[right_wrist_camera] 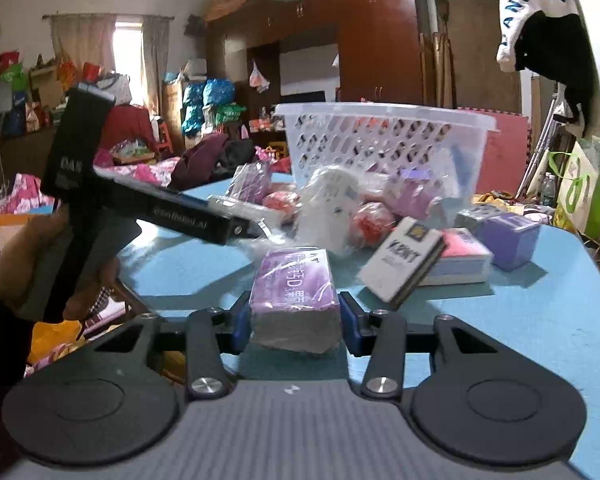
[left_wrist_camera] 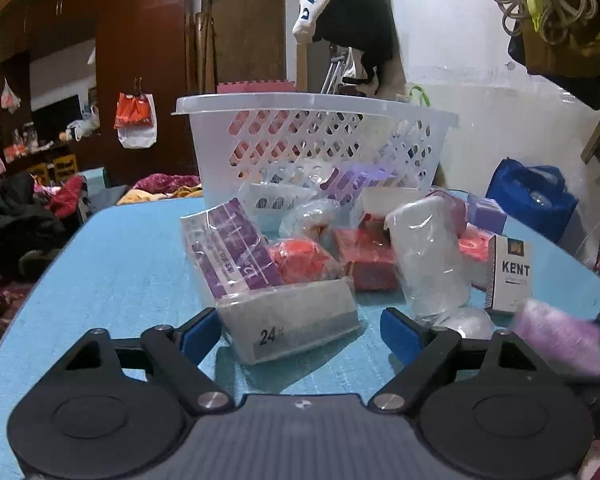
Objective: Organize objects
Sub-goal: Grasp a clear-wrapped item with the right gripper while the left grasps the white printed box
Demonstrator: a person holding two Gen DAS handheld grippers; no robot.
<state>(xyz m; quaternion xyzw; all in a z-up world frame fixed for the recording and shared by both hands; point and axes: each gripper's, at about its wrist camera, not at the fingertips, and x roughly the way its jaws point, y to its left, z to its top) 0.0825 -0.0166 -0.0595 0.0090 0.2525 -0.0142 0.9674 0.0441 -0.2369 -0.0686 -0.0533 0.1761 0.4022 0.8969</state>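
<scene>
A pile of small wrapped packages lies on a blue table (left_wrist_camera: 112, 264) in front of a white lattice basket (left_wrist_camera: 312, 140). My left gripper (left_wrist_camera: 300, 332) is open, its blue pads on either side of a grey box marked 24 (left_wrist_camera: 296, 320) in clear wrap. My right gripper (right_wrist_camera: 294, 322) is shut on a purple and grey box (right_wrist_camera: 294, 300) in clear wrap, held just above the table. The same box shows blurred at the right of the left wrist view (left_wrist_camera: 556, 336). The left gripper's black body (right_wrist_camera: 160, 208) shows at the left of the right wrist view.
In the pile are a white KENT pack (left_wrist_camera: 510, 276), a purple box (left_wrist_camera: 236, 248), red packages (left_wrist_camera: 300, 260), a white wrapped roll (left_wrist_camera: 428, 256) and a lilac box (right_wrist_camera: 508, 240). The basket (right_wrist_camera: 384, 140) stands at the table's far side. Cluttered room beyond the table edges.
</scene>
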